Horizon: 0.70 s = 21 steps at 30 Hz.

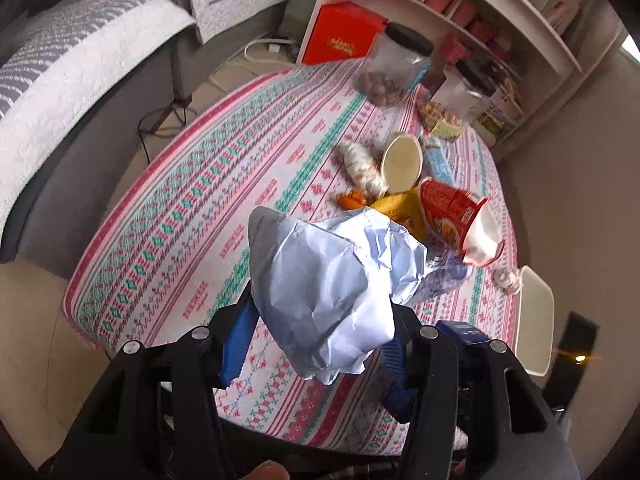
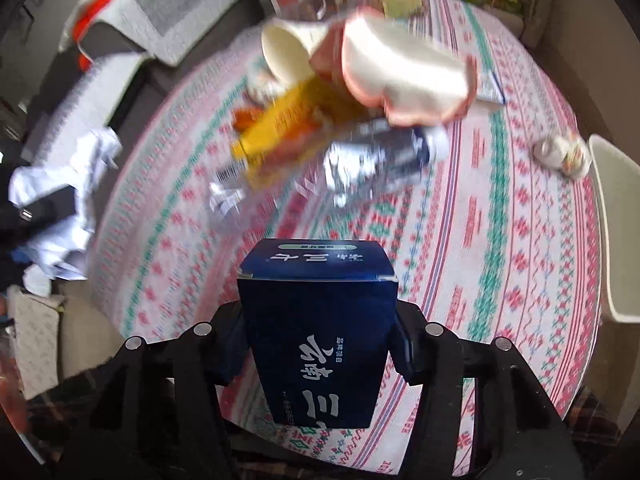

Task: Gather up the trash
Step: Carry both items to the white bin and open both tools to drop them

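Above the counter (image 1: 168, 184) I've got left tongs (image 1: 320, 344) clamped on crumpled paper (image 1: 332, 288), right tongs (image 2: 320, 344) gripping a blue box (image 2: 316, 344); cups, yellow packet, crushed bottle (image 2: 380, 156) remain toward the far edge, so roughly early-to-mid collection.

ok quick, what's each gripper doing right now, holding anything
Left gripper: closed on the crumpled paper.
Right gripper: closed on the dark blue box.
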Each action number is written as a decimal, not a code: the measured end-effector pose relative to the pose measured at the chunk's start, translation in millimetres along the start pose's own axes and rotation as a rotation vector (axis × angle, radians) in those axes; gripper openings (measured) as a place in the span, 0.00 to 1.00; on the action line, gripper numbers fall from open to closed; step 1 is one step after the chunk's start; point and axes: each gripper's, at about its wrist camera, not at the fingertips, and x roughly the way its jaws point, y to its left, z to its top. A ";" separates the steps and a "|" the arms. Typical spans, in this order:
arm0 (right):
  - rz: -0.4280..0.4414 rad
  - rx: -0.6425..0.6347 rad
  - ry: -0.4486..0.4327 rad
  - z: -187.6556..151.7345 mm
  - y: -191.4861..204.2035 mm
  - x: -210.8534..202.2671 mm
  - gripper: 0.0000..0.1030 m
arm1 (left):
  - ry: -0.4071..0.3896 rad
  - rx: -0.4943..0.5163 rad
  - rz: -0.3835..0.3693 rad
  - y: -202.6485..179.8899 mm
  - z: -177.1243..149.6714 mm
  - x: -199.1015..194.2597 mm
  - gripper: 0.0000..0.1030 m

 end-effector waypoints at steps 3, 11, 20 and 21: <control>-0.020 -0.028 -0.101 12.2 -0.3 -24.6 0.52 | -0.057 0.022 -0.004 -11.3 5.9 -5.8 0.53; -0.091 -0.071 -0.282 52.0 -8.7 -77.2 0.52 | -0.168 0.059 -0.035 -44.4 20.5 -10.6 0.53; -0.185 -0.057 -0.426 76.7 -47.7 -117.5 0.52 | -0.229 0.068 -0.075 -72.6 27.3 -3.3 0.53; -0.196 -0.047 -0.440 78.1 -55.0 -121.1 0.52 | -0.230 0.071 -0.077 -75.5 27.2 -1.7 0.53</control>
